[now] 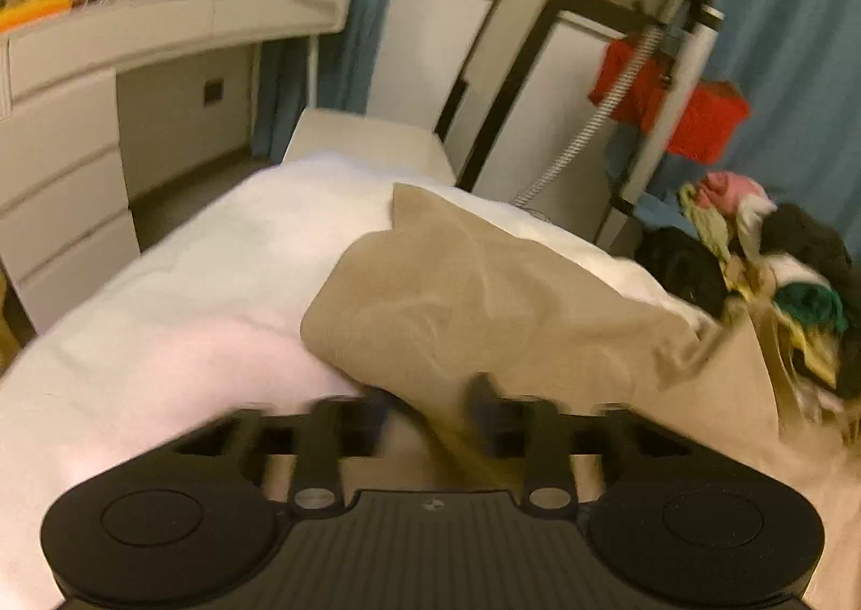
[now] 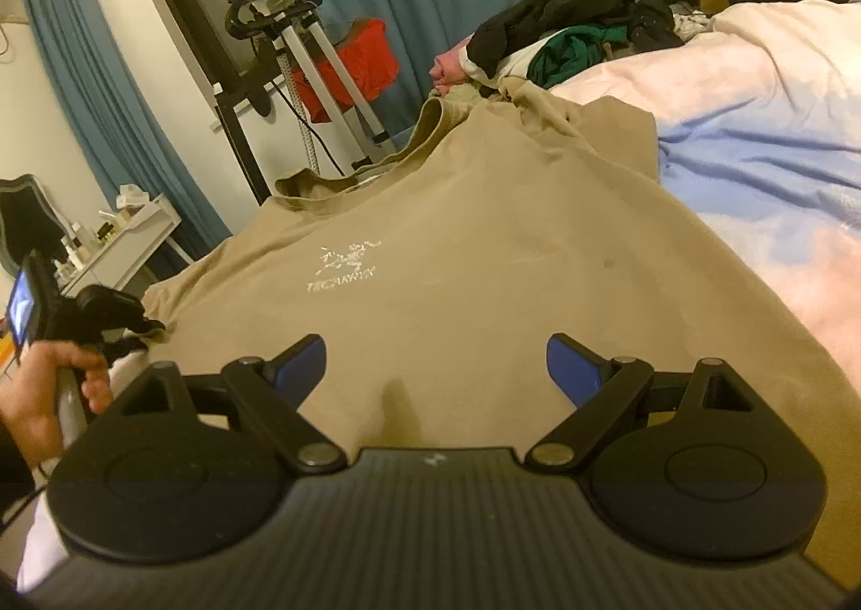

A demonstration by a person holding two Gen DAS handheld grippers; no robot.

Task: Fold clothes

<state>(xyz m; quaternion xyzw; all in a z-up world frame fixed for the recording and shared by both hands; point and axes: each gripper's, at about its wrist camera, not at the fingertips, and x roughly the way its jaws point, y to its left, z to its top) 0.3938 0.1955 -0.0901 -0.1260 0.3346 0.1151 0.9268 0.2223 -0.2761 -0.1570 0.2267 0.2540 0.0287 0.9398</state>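
Observation:
A tan T-shirt [image 2: 484, 254] with a white chest logo lies spread on the bed. My right gripper [image 2: 436, 362] is open and empty, just above the shirt's near part. My left gripper [image 1: 430, 400] is shut on the tan shirt [image 1: 457, 287], gripping a fold of its edge; a sleeve lies folded over the white duvet. The view is motion-blurred. In the right wrist view the left gripper [image 2: 137, 322] shows at the shirt's left edge, held by a hand.
A pile of mixed clothes [image 2: 565, 28] sits at the far end of the bed; it also shows in the left wrist view [image 1: 775, 281]. White duvet [image 2: 753, 125] covers the bed. A white dresser [image 1: 70, 168], an exercise machine [image 2: 301, 50] with red cloth and blue curtains stand around.

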